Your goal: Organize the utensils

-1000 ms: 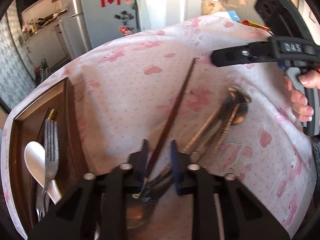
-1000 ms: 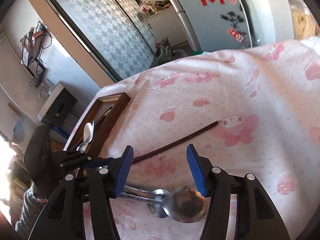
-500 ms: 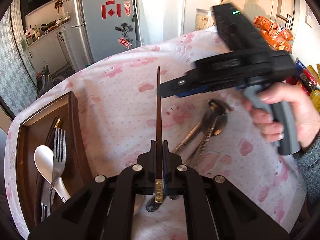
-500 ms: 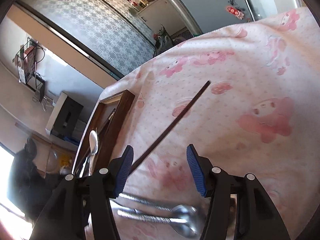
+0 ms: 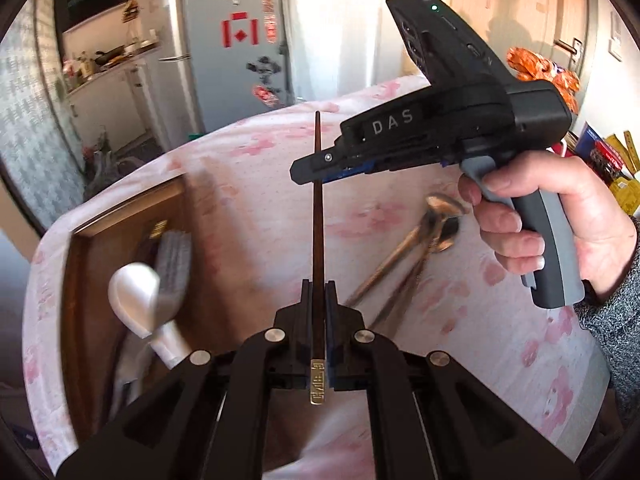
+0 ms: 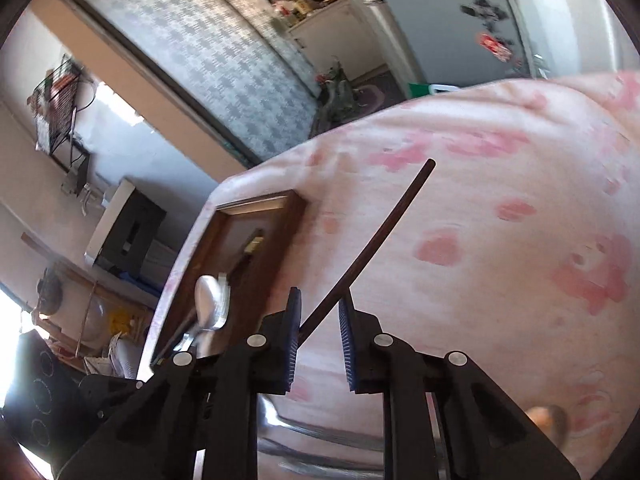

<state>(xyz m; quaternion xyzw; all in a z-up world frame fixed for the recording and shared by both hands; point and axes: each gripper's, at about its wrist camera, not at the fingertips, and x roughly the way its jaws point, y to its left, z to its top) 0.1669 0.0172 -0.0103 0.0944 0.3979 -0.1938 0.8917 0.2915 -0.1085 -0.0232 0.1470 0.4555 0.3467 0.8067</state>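
My left gripper [image 5: 319,294] is shut on a dark brown chopstick [image 5: 317,232] with a gold end, held above the pink tablecloth [image 5: 256,216] and pointing away. My right gripper [image 6: 319,312] has its jaws narrowed around the chopstick's shaft [image 6: 376,240] with a gap still showing; it also shows in the left wrist view [image 5: 316,166], crossing the chopstick near its far part. The wooden tray [image 5: 92,280] at the left holds a white spoon [image 5: 134,298] and a fork [image 5: 172,256]. Two metal spoons [image 5: 424,240] lie on the cloth to the right.
The tray also shows in the right wrist view [image 6: 296,216] near the table's left edge. A fridge [image 5: 232,52] and kitchen counter stand beyond the table. Snack packets [image 5: 540,72] lie at the far right.
My left gripper closed on the chopstick and lifted it off the cloth. My right gripper rose from the spoons, moved to the chopstick and narrowed its jaws around it.
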